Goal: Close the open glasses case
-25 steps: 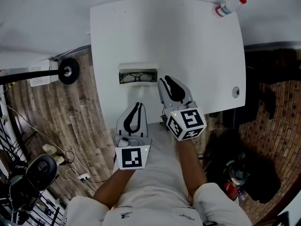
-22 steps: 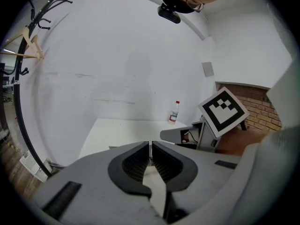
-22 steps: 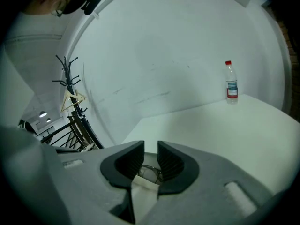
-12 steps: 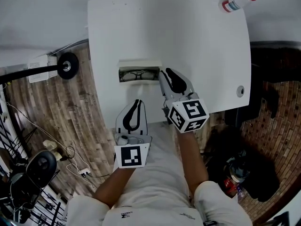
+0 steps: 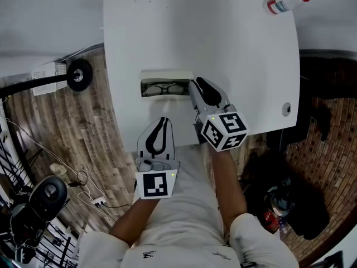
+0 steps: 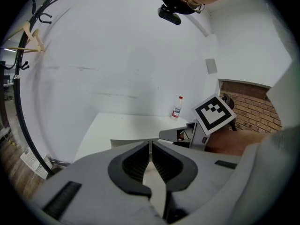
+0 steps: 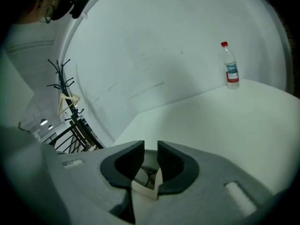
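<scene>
Glasses case [image 5: 163, 87]: still open, so the task is not yet done. It sits on the white table [image 5: 234, 49], towards the near-left part, long side running left to right. The cream lid stands up along the far edge. The interior is dark, with a pair of dark-rimmed glasses [image 5: 162, 90] lying inside.

Right gripper [image 5: 193, 87]: tips at the right end of the case. In the right gripper view its jaws stand a narrow gap apart. A cream corner of the case shows low in that gap, with part of the glasses behind it. I cannot tell whether the pads actually touch the case, and no firm hold is evident.

Left gripper [image 5: 162, 123]: near the near table edge, apart from the case and pointing towards it. Its jaws are closed to a thin slit with nothing between them.

Judgement: this is the approach stage. What remains is to bring the lid forward and down over the glasses until it seats. The glasses appear to lie within the tray, so they should not obstruct the lid.

Also present: a red-capped bottle [image 5: 284, 3] at the far right corner, well apart.
</scene>
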`<state>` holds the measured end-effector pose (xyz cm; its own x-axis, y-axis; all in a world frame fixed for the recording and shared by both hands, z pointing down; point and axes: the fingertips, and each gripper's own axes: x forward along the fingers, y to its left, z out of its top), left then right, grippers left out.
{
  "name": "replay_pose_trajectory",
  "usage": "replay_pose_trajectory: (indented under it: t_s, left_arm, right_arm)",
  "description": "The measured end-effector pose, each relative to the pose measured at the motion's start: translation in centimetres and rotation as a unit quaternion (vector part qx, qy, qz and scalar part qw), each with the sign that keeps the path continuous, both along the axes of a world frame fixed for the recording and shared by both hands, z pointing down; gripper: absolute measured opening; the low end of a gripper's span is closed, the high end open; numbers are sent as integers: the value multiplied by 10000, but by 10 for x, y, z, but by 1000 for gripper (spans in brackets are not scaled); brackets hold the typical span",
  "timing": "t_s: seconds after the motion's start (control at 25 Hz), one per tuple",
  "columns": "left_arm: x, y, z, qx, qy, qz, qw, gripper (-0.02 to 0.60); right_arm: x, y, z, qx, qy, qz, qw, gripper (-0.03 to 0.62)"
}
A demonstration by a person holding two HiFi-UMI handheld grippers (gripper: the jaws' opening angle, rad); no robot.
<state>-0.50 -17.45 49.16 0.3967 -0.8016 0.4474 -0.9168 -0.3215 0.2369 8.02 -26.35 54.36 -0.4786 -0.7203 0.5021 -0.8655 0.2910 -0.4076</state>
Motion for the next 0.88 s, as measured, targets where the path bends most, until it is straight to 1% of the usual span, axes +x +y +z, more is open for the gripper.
replay_pose_trajectory:
  t_s: [0.24, 0.52, 0.88]
  left_arm:
    - [0, -1, 3, -48, 25, 4, 10000, 17]
    - [-2, -7, 8, -81, 38, -17, 10000, 17]
    - [-2, -6, 8, -60, 118, -40, 9999, 17]
  right_arm:
    - [0, -3, 5, -91, -199, -68, 9997, 75]
    - [-2, -7, 11, -168, -114, -135, 9997, 74]
    - [-4, -8, 16, -212, -165, -125, 9996, 61]
